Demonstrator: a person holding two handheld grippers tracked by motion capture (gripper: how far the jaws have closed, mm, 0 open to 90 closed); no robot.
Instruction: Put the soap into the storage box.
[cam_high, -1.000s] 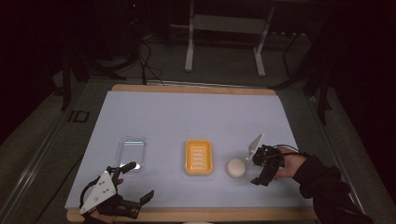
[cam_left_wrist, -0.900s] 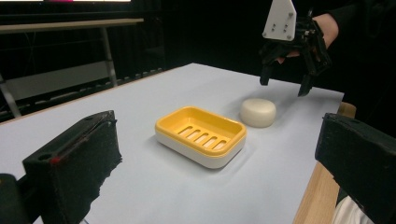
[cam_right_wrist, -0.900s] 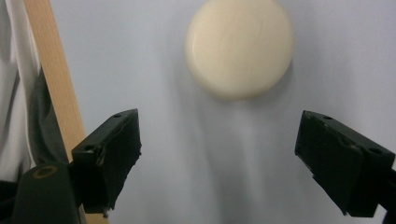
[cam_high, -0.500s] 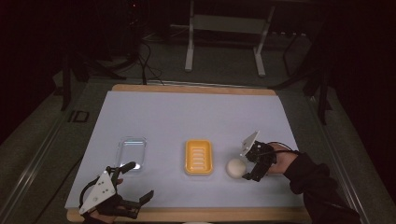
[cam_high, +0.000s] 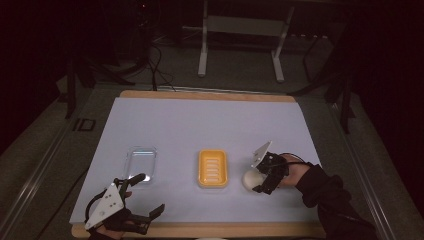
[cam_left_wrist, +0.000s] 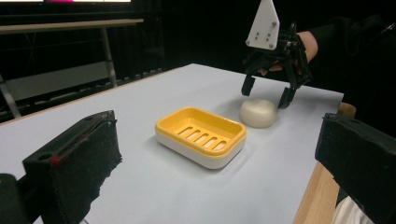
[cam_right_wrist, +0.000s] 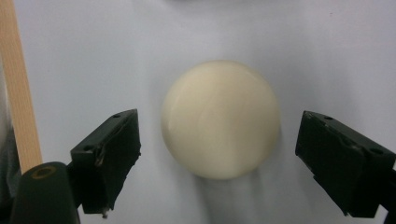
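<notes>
Top-down, right gripper (cam_right_wrist: 219, 158) w/ jaws apart straddles soap (cam_right_wrist: 220, 119), untouched; left gripper view adds yellow dish (cam_left_wrist: 201, 135) beside soap; left gripper (cam_left_wrist: 219, 158) open.

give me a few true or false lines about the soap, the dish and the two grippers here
1. The round soap lies inside the yellow soap dish. False: it lies on the white table cover, beside the dish.
2. The right gripper has its jaws open on either side of the soap. True.
3. The left gripper grips the clear lid. False: it is open and holds nothing.
4. The soap dish is empty. True.
</notes>
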